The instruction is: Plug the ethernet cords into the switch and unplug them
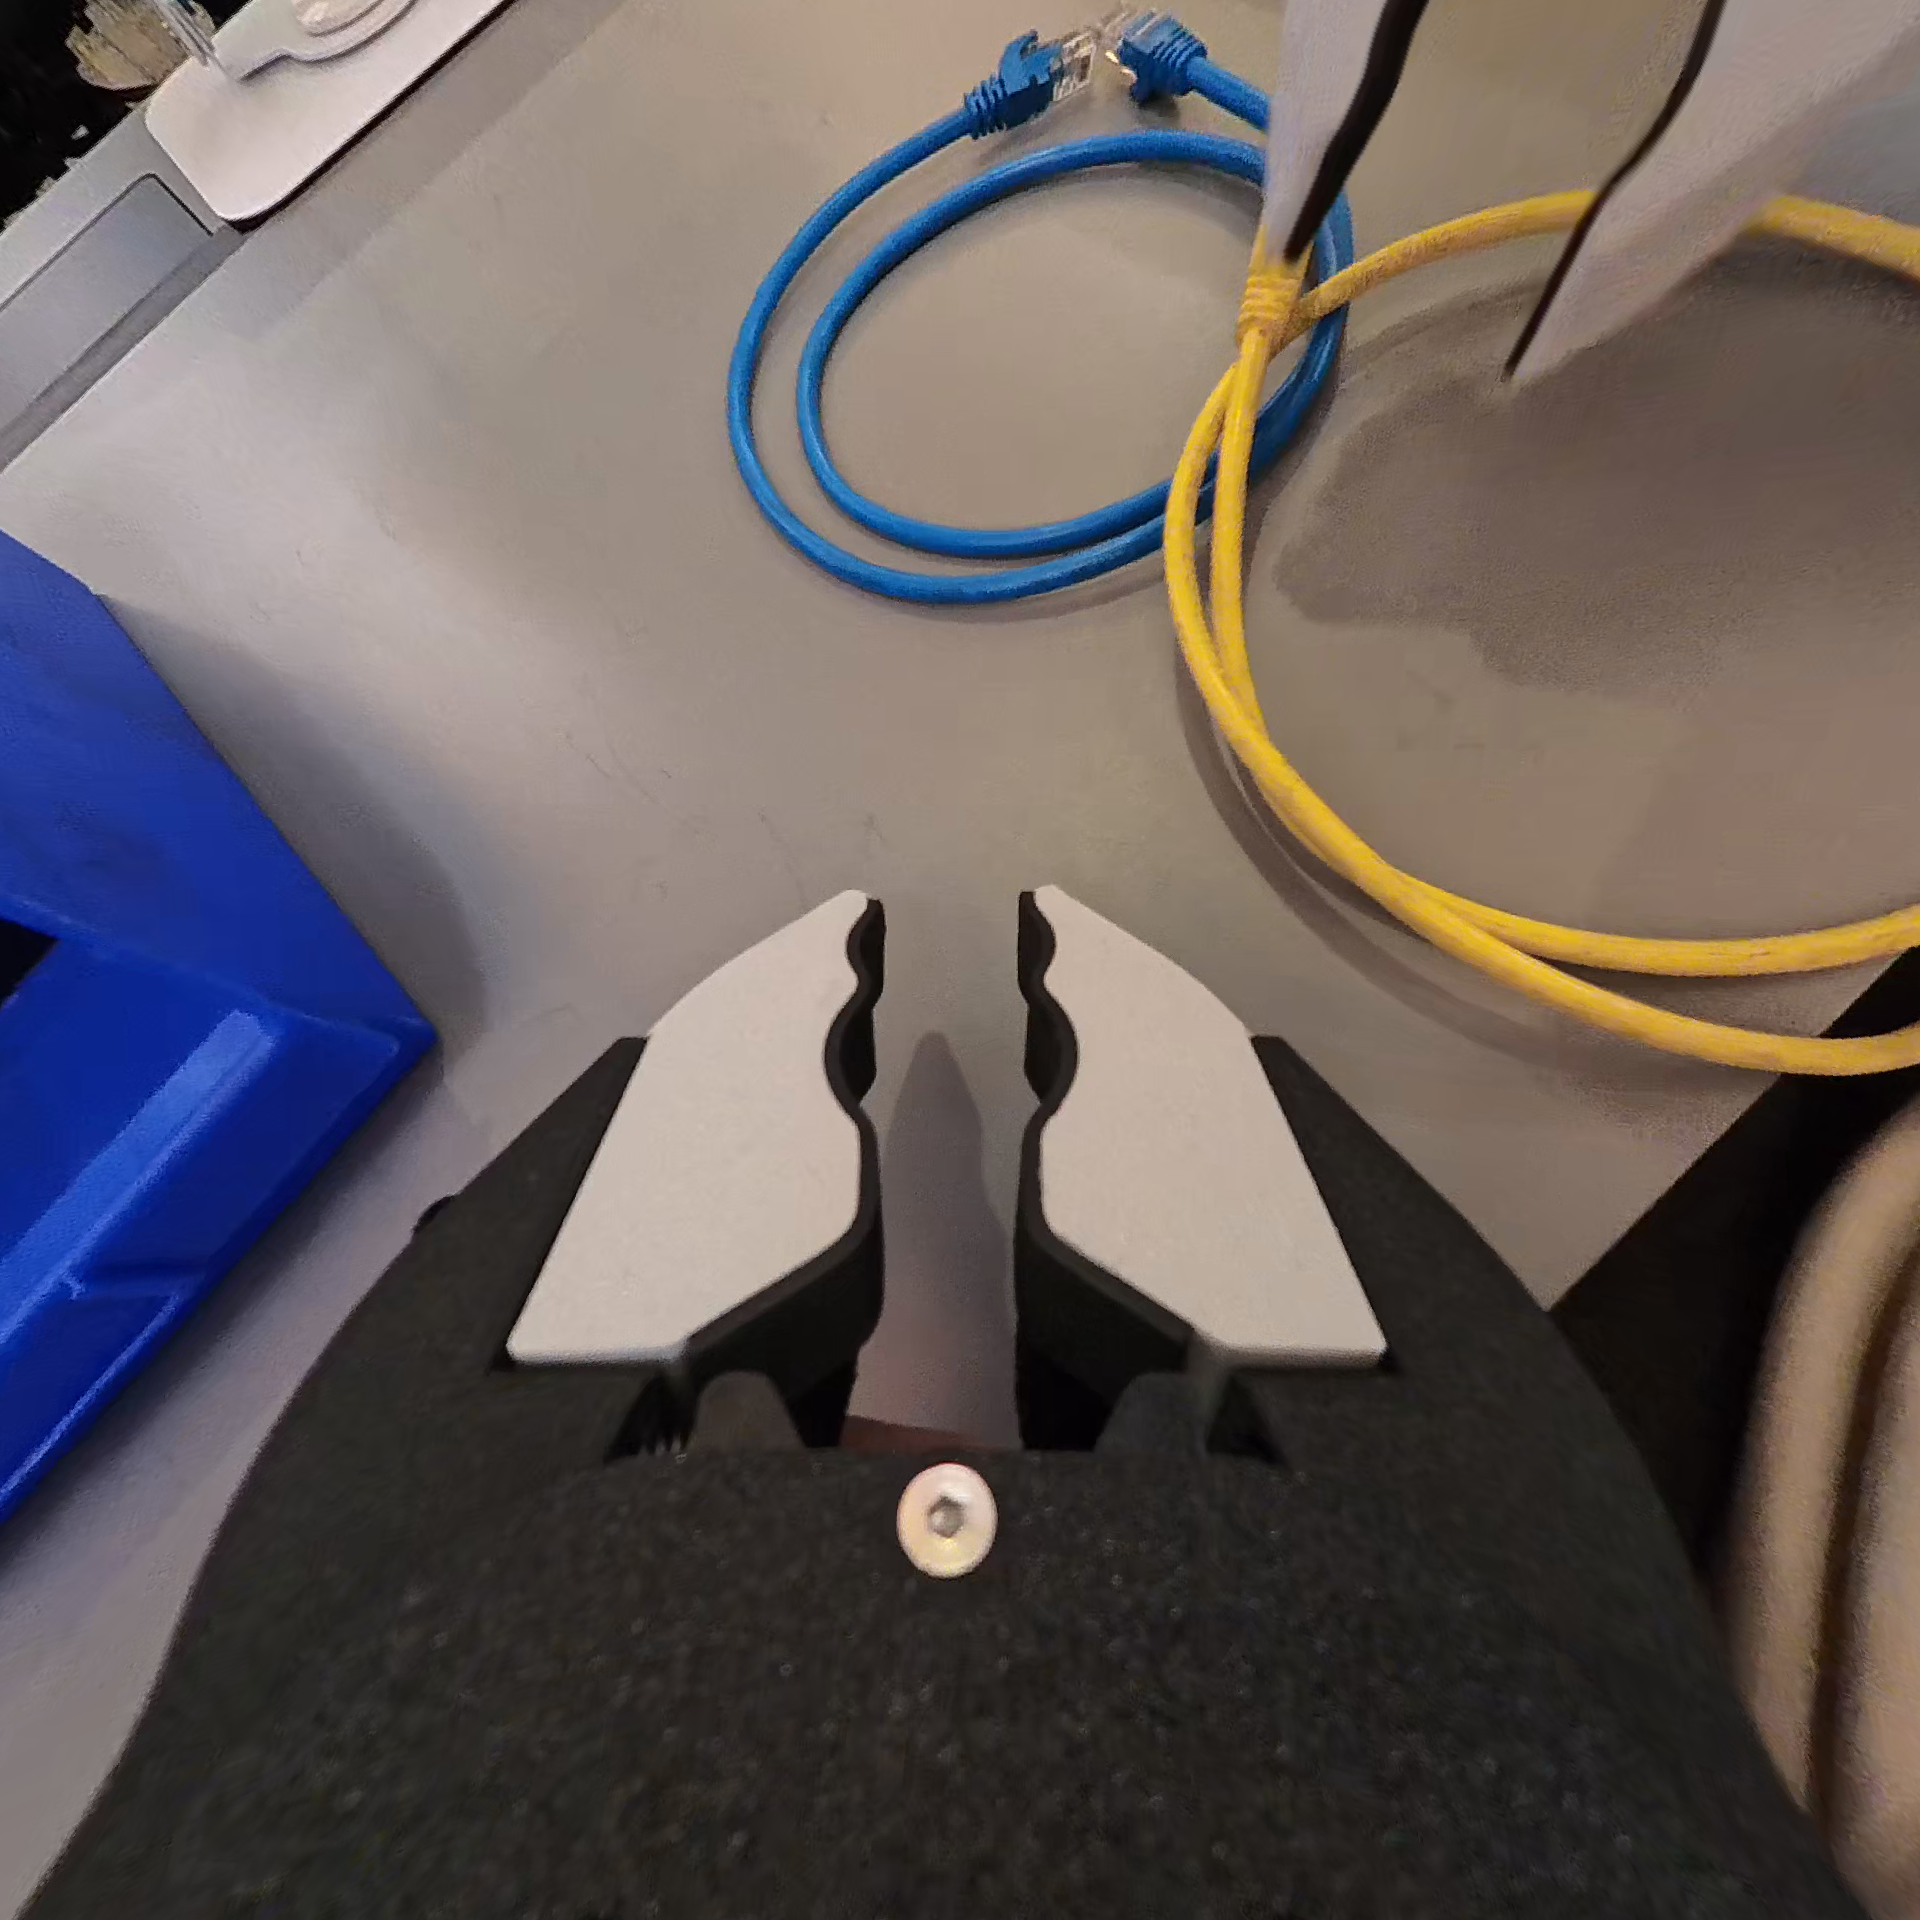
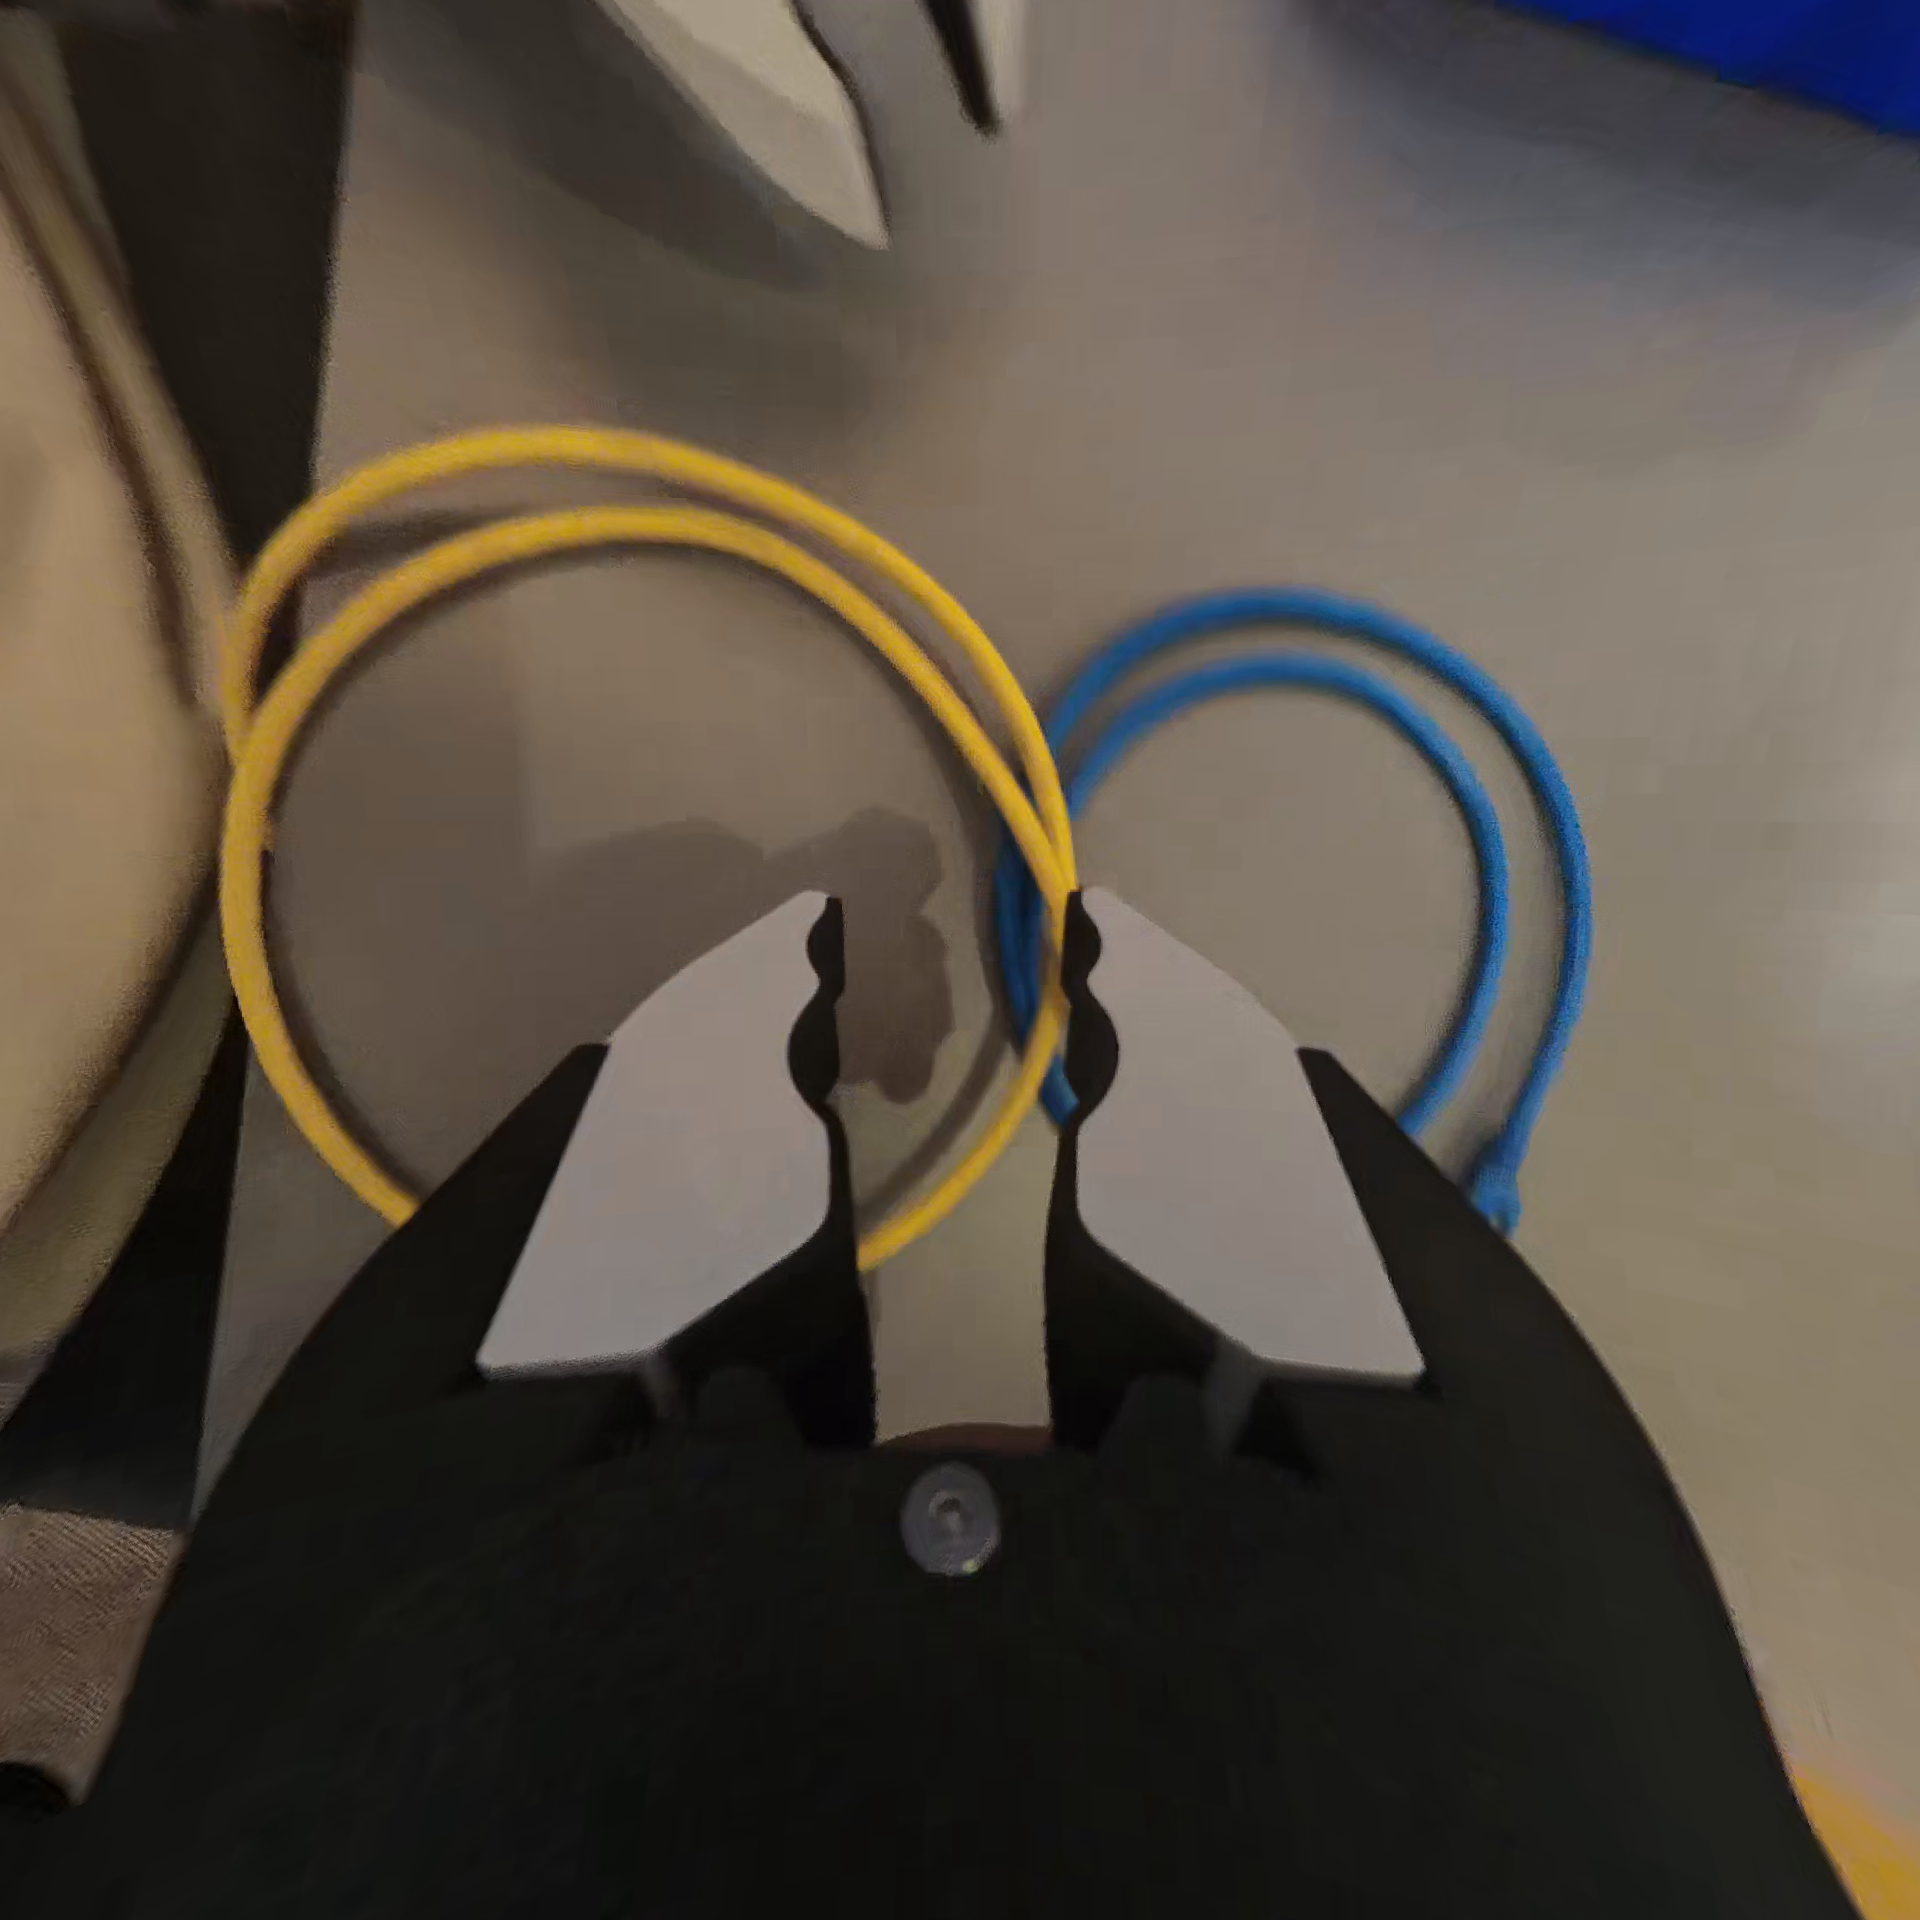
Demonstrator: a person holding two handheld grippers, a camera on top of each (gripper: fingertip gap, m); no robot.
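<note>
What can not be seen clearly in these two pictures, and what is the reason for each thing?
- The switch: it shows in neither view.
- Yellow cord ends: in the left wrist view the right gripper covers one part, and the right edge cuts the loop.
- Blue cord: blurred in the right wrist view, its plugs partly behind the right gripper's body.
- Blue bin: cut by the left edge in the left wrist view, so its contents stay hidden.

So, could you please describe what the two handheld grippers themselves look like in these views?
Both look alike. The left gripper has two pale grey, flat, tapering fingers lined inside with wavy black pads, set in a black, rough-textured body with a silver hex-socket screw at its middle. The right gripper shows the same grey fingers, scalloped black pads, black body and centre screw. No cables or markings show on either.
</note>
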